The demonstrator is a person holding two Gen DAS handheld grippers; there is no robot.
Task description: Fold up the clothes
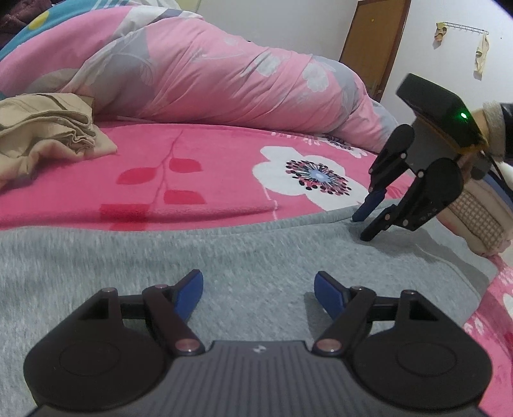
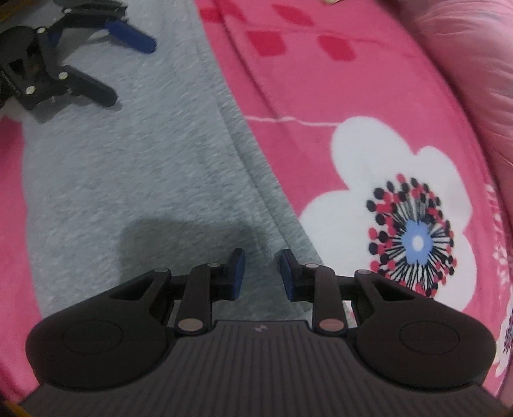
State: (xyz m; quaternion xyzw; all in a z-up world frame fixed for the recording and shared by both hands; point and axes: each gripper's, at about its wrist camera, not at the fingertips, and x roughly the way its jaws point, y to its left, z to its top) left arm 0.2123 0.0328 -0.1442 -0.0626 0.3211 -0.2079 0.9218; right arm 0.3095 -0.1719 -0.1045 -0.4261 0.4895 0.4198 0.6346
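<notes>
A grey knit garment (image 1: 224,256) lies flat on the pink flowered blanket (image 1: 208,166). My left gripper (image 1: 258,285) hovers low over its near part, open, with nothing between the blue pads. At the garment's far right edge my right gripper (image 1: 364,227) points steeply down, tips at the cloth. In the right wrist view the right gripper (image 2: 261,259) stands narrowly open over the folded edge of the grey garment (image 2: 128,160), and the cloth lies flat in the gap, unpinched. The left gripper (image 2: 130,70) shows at the upper left, open.
A folded beige garment (image 1: 48,128) rests at the left on the blanket. A bunched pink duvet (image 1: 208,73) runs along the back. A checked pillow (image 1: 481,224) sits at the right edge. A brown door (image 1: 375,41) and wall hooks (image 1: 465,29) are behind.
</notes>
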